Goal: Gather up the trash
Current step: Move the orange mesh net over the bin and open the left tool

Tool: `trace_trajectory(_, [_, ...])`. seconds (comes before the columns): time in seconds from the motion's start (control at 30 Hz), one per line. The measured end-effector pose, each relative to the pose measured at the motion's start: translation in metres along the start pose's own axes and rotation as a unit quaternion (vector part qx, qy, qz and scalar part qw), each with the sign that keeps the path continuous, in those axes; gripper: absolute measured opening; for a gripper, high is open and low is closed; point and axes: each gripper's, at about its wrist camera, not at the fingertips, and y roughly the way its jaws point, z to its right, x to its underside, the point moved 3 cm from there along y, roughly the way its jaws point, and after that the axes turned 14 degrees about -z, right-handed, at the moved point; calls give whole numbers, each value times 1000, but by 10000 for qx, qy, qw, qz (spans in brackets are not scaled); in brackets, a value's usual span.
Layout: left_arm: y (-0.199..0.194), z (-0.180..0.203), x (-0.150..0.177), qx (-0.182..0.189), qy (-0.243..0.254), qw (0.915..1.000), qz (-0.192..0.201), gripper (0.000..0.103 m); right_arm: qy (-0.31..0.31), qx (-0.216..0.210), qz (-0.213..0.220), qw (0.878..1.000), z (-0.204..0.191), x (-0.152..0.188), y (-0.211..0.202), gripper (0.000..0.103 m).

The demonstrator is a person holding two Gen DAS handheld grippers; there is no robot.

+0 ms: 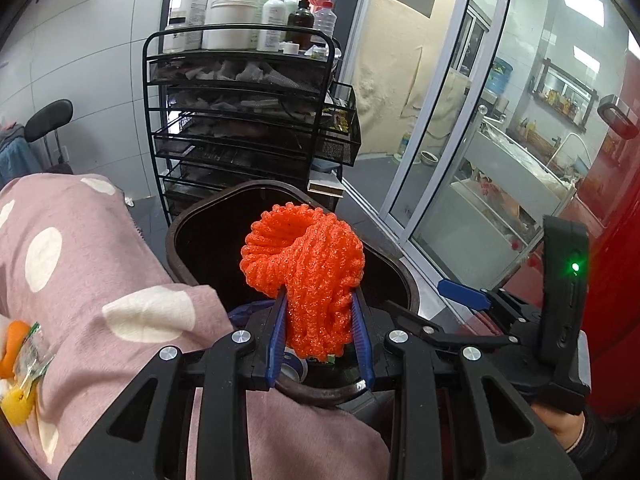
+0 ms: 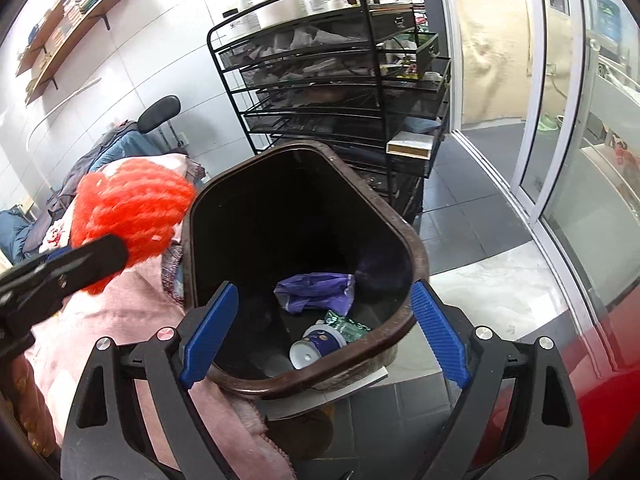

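My left gripper (image 1: pixel 320 300) is shut on an orange foam fruit net (image 1: pixel 304 268) and holds it over the near rim of a dark brown trash bin (image 1: pixel 188 240). In the right wrist view the net (image 2: pixel 132 208) hangs just left of the bin (image 2: pixel 416 252), with the left gripper's black body below it. My right gripper (image 2: pixel 324 336) is open and empty, its blue fingers either side of the bin's near rim. Inside the bin lie a purple wrapper (image 2: pixel 316 292), a small blue cup (image 2: pixel 316 346) and a green packet (image 2: pixel 348 326).
A pink dotted blanket (image 1: pixel 80 280) lies left of the bin, with orange and yellow wrappers (image 1: pixel 20 364) on it. A black wire rack (image 1: pixel 240 120) with white bottles stands behind the bin. A glass sliding door (image 1: pixel 460 140) is at right, a red surface (image 2: pixel 580 380) at far right.
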Motion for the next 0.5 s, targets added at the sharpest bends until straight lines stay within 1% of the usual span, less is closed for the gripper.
trace_trajectory(0.2, [14,6,-13,-83,100,9998,-132,30,70,81,-22,9999,6,5,-1,87])
trace_trajectory(0.23, [15,6,-15,-86,92,9998,-148,31,75,93,-22,9999,6,4,-1,87])
trace_trajectory(0.3, [18,6,-16,-51,80,9998,-201,38,91,116,-28,9999,8,5,-2,87])
trace_trajectory(0.33, [19,6,-17,-61,74,9998,-201,46,109,116,-29,9999,9,5,-3,87])
trace_trajectory(0.37, [19,5,-17,-102,53,9998,-176,58,120,111,-23,9999,10,6,-3,87])
trace_trajectory(0.47, [15,3,-15,-99,-8,9999,-56,78,148,124,-8,9998,12,6,-5,88])
trace_trajectory(0.5, [13,2,-14,-111,-18,9999,-21,80,150,124,-10,9998,12,6,-5,88])
